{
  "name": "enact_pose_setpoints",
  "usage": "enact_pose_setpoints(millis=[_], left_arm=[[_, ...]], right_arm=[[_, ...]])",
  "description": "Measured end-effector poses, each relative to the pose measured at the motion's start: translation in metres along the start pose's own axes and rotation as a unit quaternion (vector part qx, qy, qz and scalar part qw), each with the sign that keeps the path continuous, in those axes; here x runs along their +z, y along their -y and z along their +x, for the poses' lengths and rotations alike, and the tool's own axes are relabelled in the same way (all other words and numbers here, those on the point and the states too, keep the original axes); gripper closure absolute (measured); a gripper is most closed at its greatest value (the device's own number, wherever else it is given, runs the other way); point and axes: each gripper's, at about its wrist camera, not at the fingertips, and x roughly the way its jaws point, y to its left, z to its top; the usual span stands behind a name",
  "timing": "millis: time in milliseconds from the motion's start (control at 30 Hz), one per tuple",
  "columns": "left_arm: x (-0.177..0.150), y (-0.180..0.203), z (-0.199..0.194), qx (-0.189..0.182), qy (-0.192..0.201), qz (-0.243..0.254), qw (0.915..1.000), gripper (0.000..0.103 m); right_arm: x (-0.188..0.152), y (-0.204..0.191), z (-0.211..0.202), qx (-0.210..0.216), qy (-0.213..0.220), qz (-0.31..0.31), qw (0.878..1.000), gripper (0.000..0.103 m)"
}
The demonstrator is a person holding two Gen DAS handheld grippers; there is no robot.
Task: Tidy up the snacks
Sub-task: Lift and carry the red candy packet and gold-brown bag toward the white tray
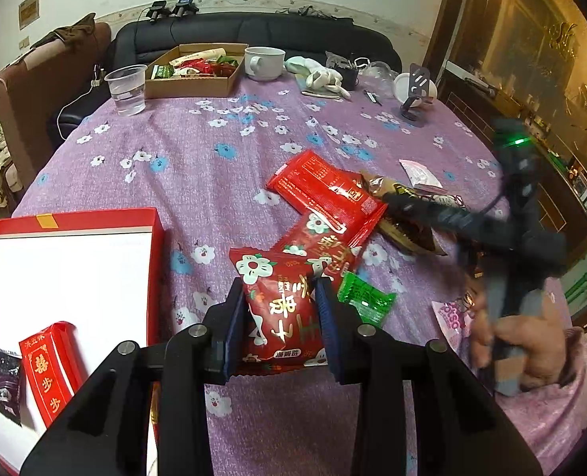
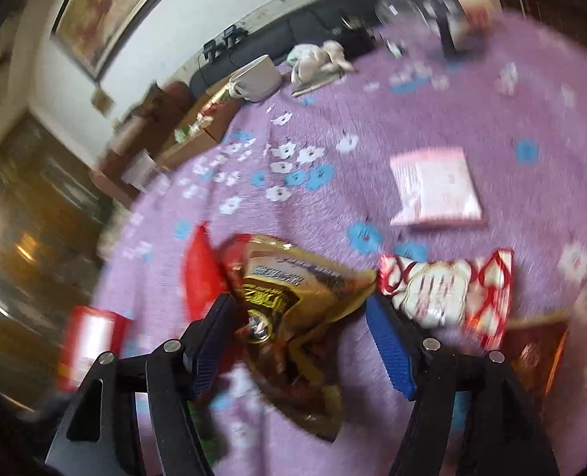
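Observation:
My left gripper (image 1: 280,289) is shut on a red snack packet with white flowers (image 1: 277,317), held just above the purple flowered tablecloth (image 1: 198,166). Left of it sits a red gift box with a white floor (image 1: 75,214), holding a red packet (image 1: 49,369) and a dark purple candy (image 1: 5,384). More red packets (image 1: 325,190), a green one (image 1: 366,301) and a gold packet (image 1: 404,230) lie in a heap. My right gripper (image 2: 299,297) is open around the crumpled gold packet (image 2: 285,277), its right pad standing clear of it. This view is blurred.
At the table's far side stand a cardboard box of snacks (image 1: 198,67), a plastic cup of water (image 1: 126,87), a white mug (image 1: 263,61) and a phone stand (image 1: 416,91). A pink sachet (image 2: 436,186) and a red-white packet (image 2: 444,289) lie near my right gripper.

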Motion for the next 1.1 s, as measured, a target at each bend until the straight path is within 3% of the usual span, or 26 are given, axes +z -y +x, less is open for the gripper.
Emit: enact_pose_setpoints(millis=[67, 133, 233, 300, 433, 467, 567, 700, 900, 1100], left_arm=[[0.0, -0.001, -0.002, -0.004, 0.001, -0.002, 1.0, 0.071], [-0.001, -0.002, -0.004, -0.004, 0.003, -0.002, 1.0, 0.071], [-0.002, -0.003, -0.006, -0.006, 0.004, -0.006, 1.0, 0.071], [-0.002, -0.004, -0.007, -0.008, 0.003, -0.008, 0.9999, 0.071], [-0.002, -0.005, -0.011, -0.009, 0.005, -0.011, 0.9999, 0.071], [-0.003, -0.006, -0.011, -0.009, 0.005, -0.012, 0.9999, 0.071], [-0.002, -0.006, -0.013, -0.009, 0.008, -0.015, 0.9998, 0.071], [-0.002, -0.007, -0.012, -0.007, 0.007, -0.015, 0.9998, 0.071], [-0.002, -0.003, -0.016, 0.002, 0.016, -0.008, 0.9998, 0.071], [-0.001, -0.004, -0.025, 0.022, 0.038, -0.004, 0.9991, 0.071]], right_arm=[[-0.003, -0.014, 0.006, -0.039, 0.0, -0.048, 0.998, 0.029], [-0.004, -0.015, 0.007, -0.049, -0.004, -0.055, 0.997, 0.03], [-0.007, -0.02, 0.007, -0.076, -0.006, -0.075, 0.994, 0.037], [-0.008, -0.019, 0.003, -0.07, -0.009, -0.068, 0.995, 0.042], [-0.002, 0.002, -0.006, -0.003, -0.018, 0.0, 1.0, 0.053], [-0.002, 0.011, -0.007, 0.04, -0.027, 0.029, 0.998, 0.054], [-0.001, 0.021, -0.007, 0.108, -0.037, 0.07, 0.991, 0.054], [0.001, 0.022, -0.018, 0.143, -0.021, 0.083, 0.986, 0.054], [0.007, 0.038, -0.036, 0.211, 0.016, 0.13, 0.969, 0.054], [0.013, 0.03, -0.046, 0.261, 0.036, 0.121, 0.957, 0.055]])
